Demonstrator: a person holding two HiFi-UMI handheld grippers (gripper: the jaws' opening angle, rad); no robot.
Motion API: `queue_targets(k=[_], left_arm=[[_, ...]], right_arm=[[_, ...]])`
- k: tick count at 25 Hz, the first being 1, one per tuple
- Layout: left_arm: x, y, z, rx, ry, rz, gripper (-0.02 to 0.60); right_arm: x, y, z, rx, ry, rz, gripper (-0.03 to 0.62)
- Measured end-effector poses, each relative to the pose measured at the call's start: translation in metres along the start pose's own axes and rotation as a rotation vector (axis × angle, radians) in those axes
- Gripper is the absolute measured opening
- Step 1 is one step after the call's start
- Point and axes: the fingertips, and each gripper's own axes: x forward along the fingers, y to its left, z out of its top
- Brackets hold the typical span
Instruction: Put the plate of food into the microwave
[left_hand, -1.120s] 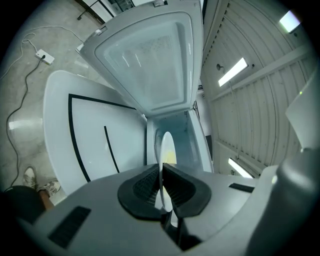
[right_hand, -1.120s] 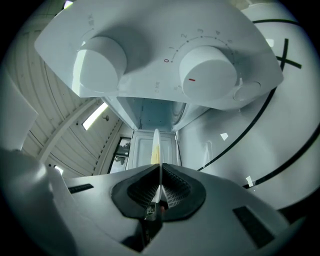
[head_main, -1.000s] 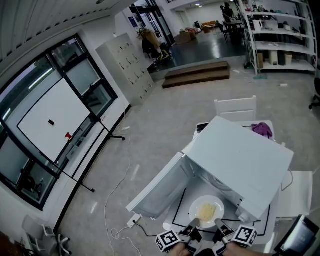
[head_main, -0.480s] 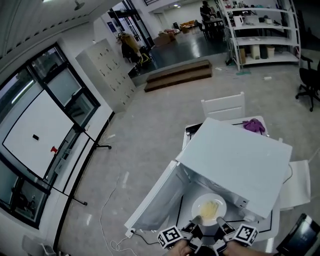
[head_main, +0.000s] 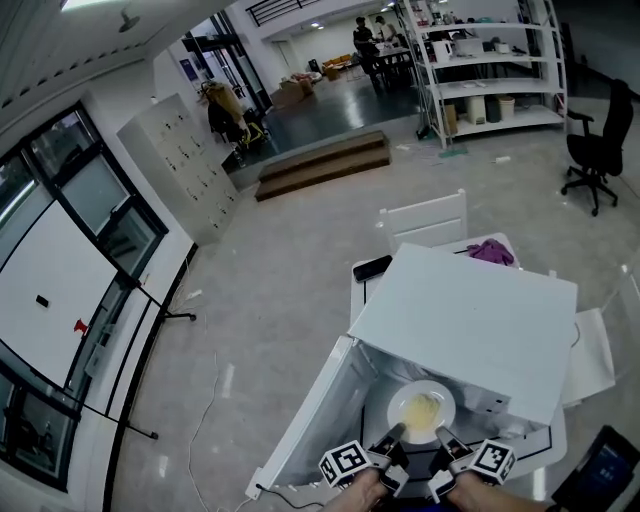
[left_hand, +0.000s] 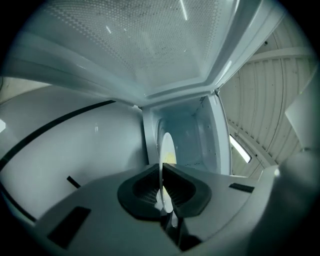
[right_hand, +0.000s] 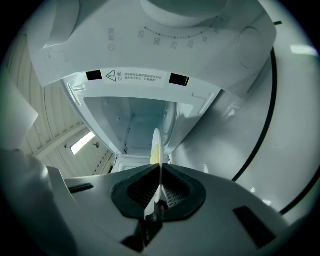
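Left gripper (left_hand: 161, 192) and right gripper (right_hand: 159, 192) each pinch the near rim of the plate of food (head_main: 421, 411); it sits right at the open mouth of the microwave (head_main: 470, 320), door (head_main: 305, 410) swung out left; now drive both hands forward together, plate level, centred between the walls; lower it onto the floor before you loosen either claw.
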Motion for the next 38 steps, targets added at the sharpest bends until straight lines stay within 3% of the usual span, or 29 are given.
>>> queue_targets(k=[10, 19, 38], left_arm=[[0.030, 0.005, 0.016, 0.012, 0.047, 0.011, 0.015], [0.052, 0.011, 0.019, 0.005, 0.071, 0.029, 0.015], [0.067, 0.006, 0.025, -0.012, 0.049, 0.010, 0.015]], right_arm=[[0.021, -0.001, 0.013, 0.050, -0.097, 0.007, 0.017], [0.029, -0.015, 0.030, 0.006, -0.134, -0.027, 0.017], [0.035, 0.001, 0.023, -0.100, -0.090, -0.013, 0.017]])
